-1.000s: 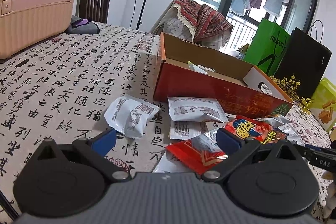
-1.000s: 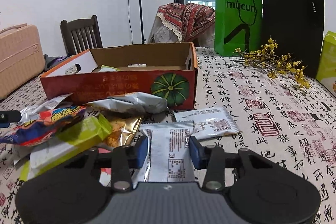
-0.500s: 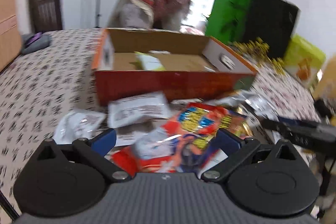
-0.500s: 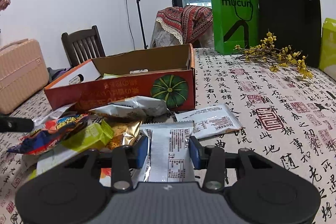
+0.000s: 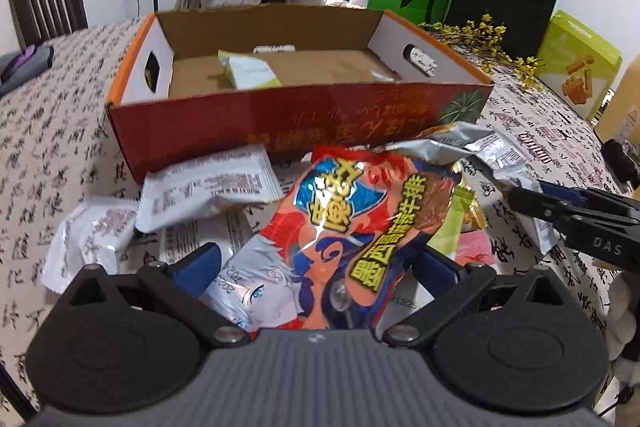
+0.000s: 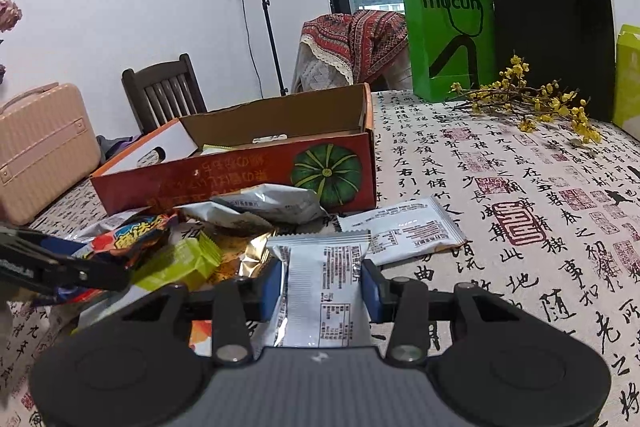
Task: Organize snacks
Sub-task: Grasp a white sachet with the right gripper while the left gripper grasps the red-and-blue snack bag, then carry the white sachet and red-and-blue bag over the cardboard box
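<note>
The left hand-held gripper (image 5: 316, 267) has its 2 fingers clamped on a red and blue snack bag (image 5: 360, 223), which sticks up toward 12 o'clock and hides most of the pile behind it. The right hand-held gripper (image 6: 322, 283) is pinched shut on a white snack packet (image 6: 324, 291), the packet's lower end cut off by the gripper body. The cardboard box (image 5: 280, 123) sits at 12 o'clock of both on the desk (image 6: 520, 207), open on top, with a pale green packet (image 5: 248, 71) inside; the rest of its floor is partly blocked by the near wall. In front of it lies a messy heap: a silver bag (image 6: 272, 203), a lime green packet (image 6: 176, 263), something gold underneath that's probably foil wrapping, hard to tell. At 3 o'clock of the right view another white packet (image 6: 404, 227) lies flat. In the left view the right gripper's arm pokes in at 3 o'clock, its tip out of sight behind a wrapper.
</note>
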Action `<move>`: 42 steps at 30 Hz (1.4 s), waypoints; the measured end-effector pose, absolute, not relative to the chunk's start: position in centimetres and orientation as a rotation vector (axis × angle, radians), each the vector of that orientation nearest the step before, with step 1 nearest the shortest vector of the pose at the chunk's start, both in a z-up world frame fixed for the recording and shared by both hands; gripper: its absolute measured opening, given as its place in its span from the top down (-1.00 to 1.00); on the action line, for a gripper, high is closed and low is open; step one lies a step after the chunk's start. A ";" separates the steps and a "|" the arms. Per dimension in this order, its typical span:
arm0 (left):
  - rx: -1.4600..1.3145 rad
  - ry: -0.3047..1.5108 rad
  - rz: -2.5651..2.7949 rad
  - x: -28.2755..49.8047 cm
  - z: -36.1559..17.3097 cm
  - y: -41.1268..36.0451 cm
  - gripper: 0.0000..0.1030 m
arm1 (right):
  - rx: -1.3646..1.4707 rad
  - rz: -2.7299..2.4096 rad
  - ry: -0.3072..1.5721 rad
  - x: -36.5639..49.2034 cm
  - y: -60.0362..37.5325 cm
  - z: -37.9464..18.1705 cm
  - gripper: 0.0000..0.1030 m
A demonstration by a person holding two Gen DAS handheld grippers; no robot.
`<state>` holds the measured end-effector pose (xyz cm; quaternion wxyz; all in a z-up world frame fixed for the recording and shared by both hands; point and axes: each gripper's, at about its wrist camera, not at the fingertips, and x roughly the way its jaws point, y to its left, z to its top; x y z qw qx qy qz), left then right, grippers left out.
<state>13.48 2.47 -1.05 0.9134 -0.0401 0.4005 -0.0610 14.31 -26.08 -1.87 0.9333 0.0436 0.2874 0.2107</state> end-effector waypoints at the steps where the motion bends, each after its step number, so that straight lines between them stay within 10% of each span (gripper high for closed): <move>1: -0.091 0.824 -0.125 13.5 -1.2 2.6 -1.00 | 0.091 0.432 0.588 14.3 -26.1 -1.9 0.20; 42: -0.179 0.535 -0.025 8.1 3.8 4.5 -0.59 | 0.079 0.434 0.532 13.2 -25.8 -0.2 0.20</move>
